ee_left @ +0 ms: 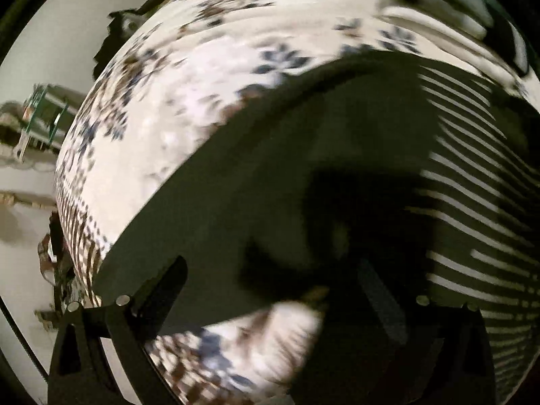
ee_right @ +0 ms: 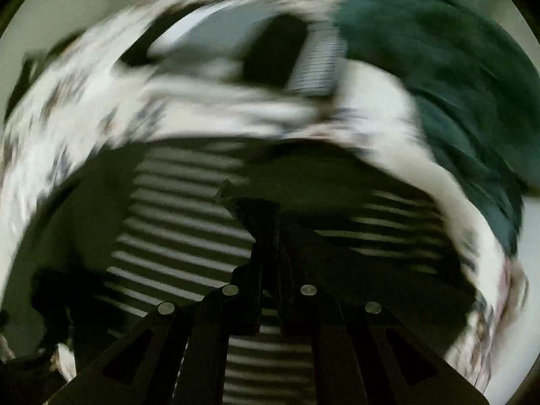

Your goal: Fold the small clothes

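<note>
A dark garment (ee_left: 270,155) with a white-striped part (ee_left: 472,202) lies spread on a floral tablecloth (ee_left: 189,108). My left gripper (ee_left: 273,266) hovers over the plain dark part, pointing steeply down. Its jaws stand wide apart with nothing pressed between them. In the right wrist view the same striped garment (ee_right: 182,222) fills the middle. My right gripper (ee_right: 266,216) is shut, and its tips pinch a small fold of the garment's dark cloth. Both views are blurred by motion.
A dark green garment (ee_right: 445,77) lies at the far right. A pile of folded grey, black and striped clothes (ee_right: 270,44) sits beyond the garment and shows as folded clothes (ee_left: 455,10) in the left view. The table edge and pale floor (ee_left: 30,219) are on the left.
</note>
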